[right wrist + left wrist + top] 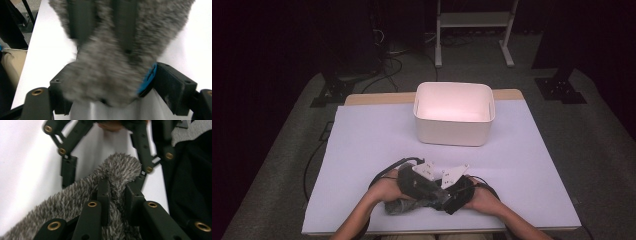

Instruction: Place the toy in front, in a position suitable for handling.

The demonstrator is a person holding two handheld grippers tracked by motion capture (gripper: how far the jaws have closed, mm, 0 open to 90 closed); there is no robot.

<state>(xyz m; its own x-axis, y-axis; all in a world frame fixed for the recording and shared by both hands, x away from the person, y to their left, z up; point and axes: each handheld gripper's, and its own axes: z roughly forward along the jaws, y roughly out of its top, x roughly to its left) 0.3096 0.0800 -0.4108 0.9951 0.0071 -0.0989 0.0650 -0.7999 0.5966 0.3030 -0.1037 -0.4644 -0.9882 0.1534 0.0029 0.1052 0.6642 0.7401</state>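
At the near edge of the white table (362,150), both hands are bringing the grippers together over a grey furry cloth (399,206). The left gripper (117,195) is pinching a fold of this cloth between nearly closed jaws. The right gripper (105,82) is standing wide open with the cloth lying between its jaws. The high view is also showing a white bin (454,137) farther back.
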